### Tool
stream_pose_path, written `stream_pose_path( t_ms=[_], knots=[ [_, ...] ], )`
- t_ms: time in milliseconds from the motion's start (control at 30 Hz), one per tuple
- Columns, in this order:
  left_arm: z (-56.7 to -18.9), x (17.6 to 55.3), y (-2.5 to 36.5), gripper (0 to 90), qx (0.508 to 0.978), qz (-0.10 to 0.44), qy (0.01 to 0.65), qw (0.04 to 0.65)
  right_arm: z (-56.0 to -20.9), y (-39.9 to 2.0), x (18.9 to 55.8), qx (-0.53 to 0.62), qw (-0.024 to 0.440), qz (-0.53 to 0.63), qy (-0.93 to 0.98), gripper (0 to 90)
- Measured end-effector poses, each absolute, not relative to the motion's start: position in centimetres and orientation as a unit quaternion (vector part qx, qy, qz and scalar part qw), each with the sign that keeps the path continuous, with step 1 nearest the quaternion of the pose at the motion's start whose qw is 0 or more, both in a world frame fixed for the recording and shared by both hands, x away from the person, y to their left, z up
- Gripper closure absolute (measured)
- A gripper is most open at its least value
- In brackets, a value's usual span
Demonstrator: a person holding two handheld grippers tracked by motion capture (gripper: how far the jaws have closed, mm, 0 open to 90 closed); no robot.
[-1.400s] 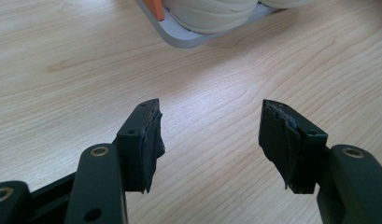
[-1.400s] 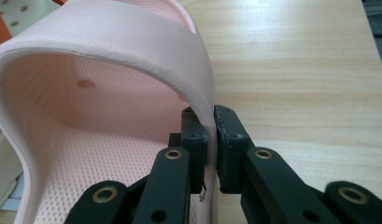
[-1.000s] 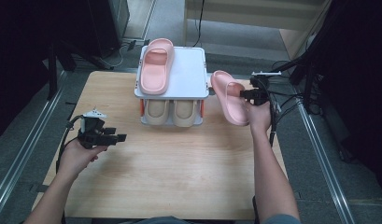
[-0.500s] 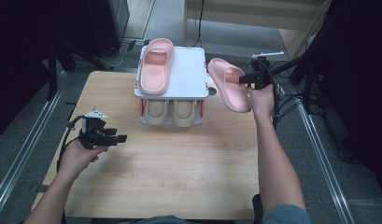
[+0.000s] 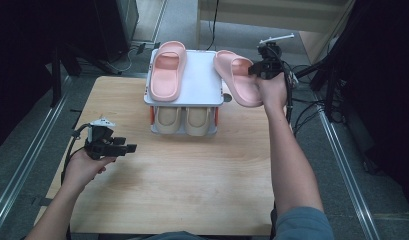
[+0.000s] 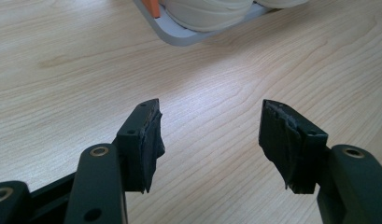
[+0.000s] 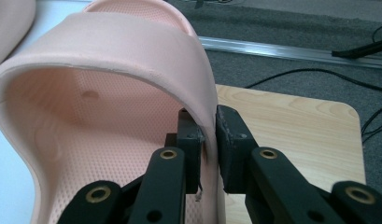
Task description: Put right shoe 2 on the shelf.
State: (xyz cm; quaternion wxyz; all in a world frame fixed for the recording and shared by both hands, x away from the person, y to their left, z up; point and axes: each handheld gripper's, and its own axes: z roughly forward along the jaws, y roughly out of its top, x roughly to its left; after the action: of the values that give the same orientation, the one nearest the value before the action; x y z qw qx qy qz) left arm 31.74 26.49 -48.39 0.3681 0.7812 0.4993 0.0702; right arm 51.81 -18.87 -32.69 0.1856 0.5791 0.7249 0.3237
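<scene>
The right gripper [image 5: 256, 68] pinches the strap of a pink slipper [image 5: 237, 77], carrying it over the right edge of the white rack [image 5: 192, 82], beside its mate [image 5: 167, 75]. The left gripper [image 5: 123, 146] rests open, empty, over the table [image 5: 192, 180].

In its own view the left gripper's [image 6: 209, 140] jaws stand apart above bare wood.

The right gripper view shows the pads clamped on the strap [image 7: 179, 79], though they have just eased slightly. Next likely comes lowering the slipper flat; its sole is hidden.

One slipper [image 5: 167, 76] lies on the rack [image 5: 197, 82], two slippers [image 5: 184, 120] beneath

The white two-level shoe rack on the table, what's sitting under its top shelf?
Under the white rack's top shelf, two cream slippers sit side by side, their rounded ends facing out; the shelf covers the rest of them.
</scene>
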Motion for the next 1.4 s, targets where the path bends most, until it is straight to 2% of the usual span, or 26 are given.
stream_pose_path(
  t_ms=[733,967,1033,1400],
  knots=[
    [-48.2,31.6,25.9,39.4,0.785,0.064,0.486,0.379,-32.9,-10.6,54.5,0.564,0.208,0.305,0.738,78.2],
    [-48.0,31.5,26.1,39.4,0.783,0.065,0.486,0.384,-33.3,-9.2,54.4,0.564,0.193,0.316,0.738,75.0],
    [-48.0,31.6,26.1,39.4,0.781,0.064,0.487,0.386,-33.2,-9.0,54.2,0.564,0.172,0.333,0.736,71.6],
    [-48.0,31.7,25.9,39.4,0.785,0.064,0.484,0.382,-33.1,-8.0,52.7,0.533,0.169,0.35,0.752,66.5]
  ],
)
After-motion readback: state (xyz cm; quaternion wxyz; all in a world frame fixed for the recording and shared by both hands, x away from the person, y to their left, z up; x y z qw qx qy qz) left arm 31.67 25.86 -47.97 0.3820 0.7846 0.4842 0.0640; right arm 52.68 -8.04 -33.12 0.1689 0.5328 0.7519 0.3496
